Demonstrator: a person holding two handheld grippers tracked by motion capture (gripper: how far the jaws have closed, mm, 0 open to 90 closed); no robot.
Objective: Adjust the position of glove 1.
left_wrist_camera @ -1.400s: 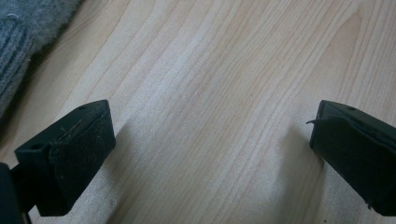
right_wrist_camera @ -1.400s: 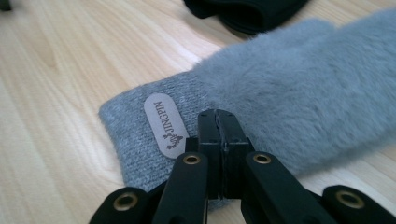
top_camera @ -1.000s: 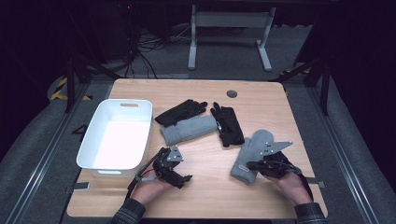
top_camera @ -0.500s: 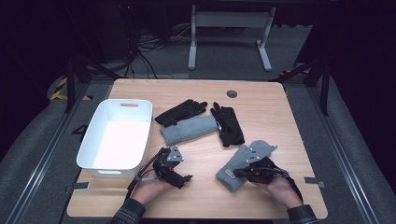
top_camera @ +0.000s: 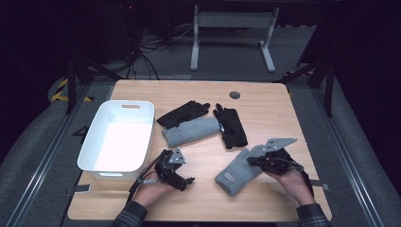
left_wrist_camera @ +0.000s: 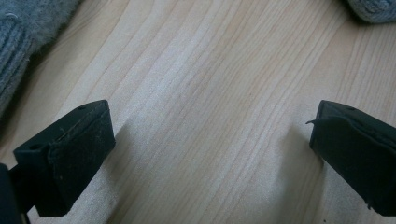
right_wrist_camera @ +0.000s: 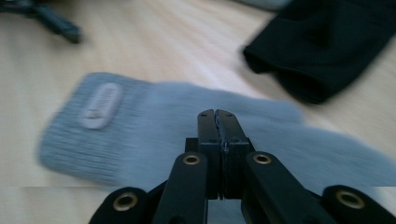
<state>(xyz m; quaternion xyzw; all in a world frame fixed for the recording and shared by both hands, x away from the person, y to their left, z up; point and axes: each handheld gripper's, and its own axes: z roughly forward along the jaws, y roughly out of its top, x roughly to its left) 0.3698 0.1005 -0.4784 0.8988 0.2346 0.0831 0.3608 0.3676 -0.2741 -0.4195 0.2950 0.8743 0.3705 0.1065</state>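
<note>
The right gripper (top_camera: 255, 161), jaws closed apparently pinching the grey mitten (top_camera: 239, 171) near the desk's front edge, has sorting barely begun, while the left gripper (top_camera: 187, 182) gapes wide over bare wood and the white bin (top_camera: 97, 161) holds 0 gloves.

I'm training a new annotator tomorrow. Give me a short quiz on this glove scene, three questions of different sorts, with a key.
1. True or false: the left gripper has its jaws open over bare wood.
2. Which thing do the right gripper jaws pinch? A) black glove B) grey mitten C) bin
3. How many gloves lie on the table in all?

Key:
1. True.
2. B, the grey mitten near the front edge; the jaws are shut on its fabric.
3. Four: two black gloves and two grey mittens, the other near the white bin.
</note>
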